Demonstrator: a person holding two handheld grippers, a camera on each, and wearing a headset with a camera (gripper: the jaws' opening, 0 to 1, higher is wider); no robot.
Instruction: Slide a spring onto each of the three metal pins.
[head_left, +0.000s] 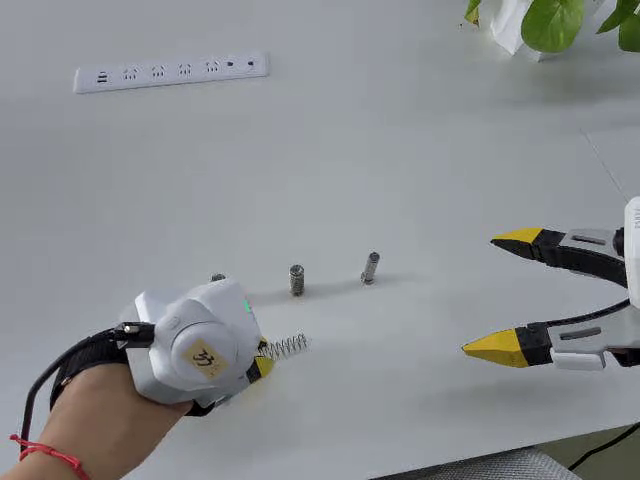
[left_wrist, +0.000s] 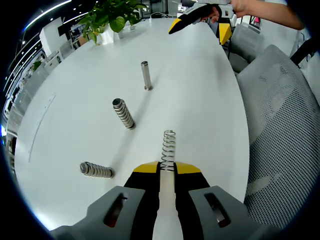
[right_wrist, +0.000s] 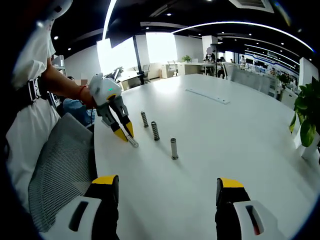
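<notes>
Three metal pins stand in a row on the white table (head_left: 400, 150). The left pin (head_left: 218, 277) (left_wrist: 96, 170) and the middle pin (head_left: 297, 280) (left_wrist: 123, 113) each wear a spring. The right pin (head_left: 371, 267) (left_wrist: 146, 75) (right_wrist: 173, 148) is bare. My left gripper (head_left: 262, 362) (left_wrist: 167, 167) is shut on one end of a loose spring (head_left: 287, 346) (left_wrist: 169, 147) (right_wrist: 133, 142), which points toward the pins from just in front of them. My right gripper (head_left: 503, 292) (right_wrist: 168, 182) hovers open and holds nothing, well to the right of the row.
A white power strip (head_left: 170, 72) lies at the back left. A potted plant (head_left: 555, 20) stands at the far right corner. A grey mesh chair (left_wrist: 280, 125) sits by the table's near edge.
</notes>
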